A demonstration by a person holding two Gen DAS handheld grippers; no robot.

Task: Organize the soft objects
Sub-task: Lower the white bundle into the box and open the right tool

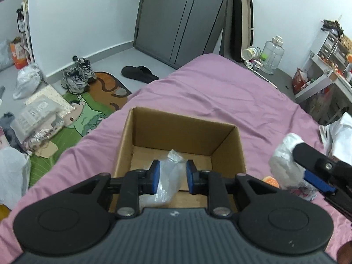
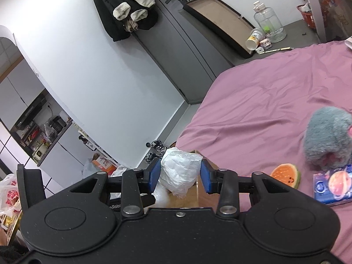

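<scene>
Box (image 1: 182,136) sits open on the pink bed (image 1: 220,92), w/ a clear plastic bag (image 1: 169,176) hanging over its floor. Left gripper (image 1: 172,173) clamped on that bag, tilted down into the box, prob. to drop it inside. At 3 o'clock, right gripper (image 2: 179,175) pinches a white bag (image 2: 180,171), waiting its turn. Grey plush (image 2: 327,138) and melon slice (image 2: 286,175) lie on the bed, not yet packed.
</scene>
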